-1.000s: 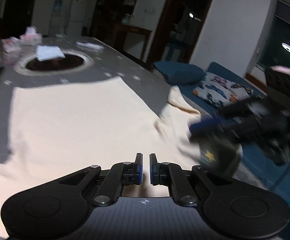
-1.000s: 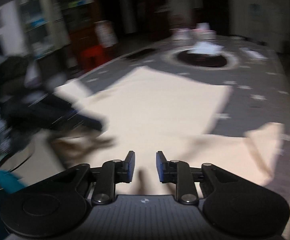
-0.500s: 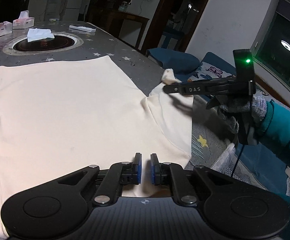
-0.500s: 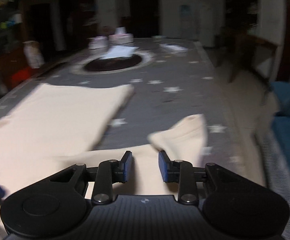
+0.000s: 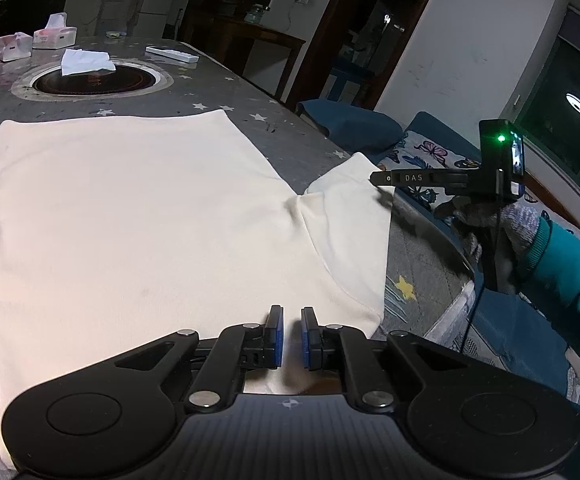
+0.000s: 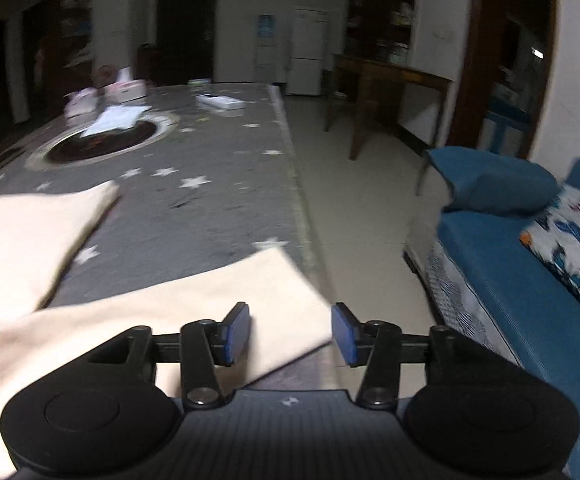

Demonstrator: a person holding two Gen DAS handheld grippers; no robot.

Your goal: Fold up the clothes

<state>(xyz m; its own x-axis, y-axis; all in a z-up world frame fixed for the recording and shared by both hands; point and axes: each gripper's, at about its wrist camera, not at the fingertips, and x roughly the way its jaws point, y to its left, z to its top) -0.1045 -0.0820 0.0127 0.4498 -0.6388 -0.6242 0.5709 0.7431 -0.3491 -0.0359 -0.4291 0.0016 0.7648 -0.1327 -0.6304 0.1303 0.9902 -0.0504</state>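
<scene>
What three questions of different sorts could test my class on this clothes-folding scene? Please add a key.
1. True or false: the cream garment lies spread flat on the star-patterned table.
2. Multiple choice: the short sleeve of the garment lies nearest to A) the table's side edge, B) the dark round inset, C) the tissue boxes.
3. Fill in the blank: the person's arm is clothed in the colour ___.

Key: 1 true; 2 A; 3 teal.
</scene>
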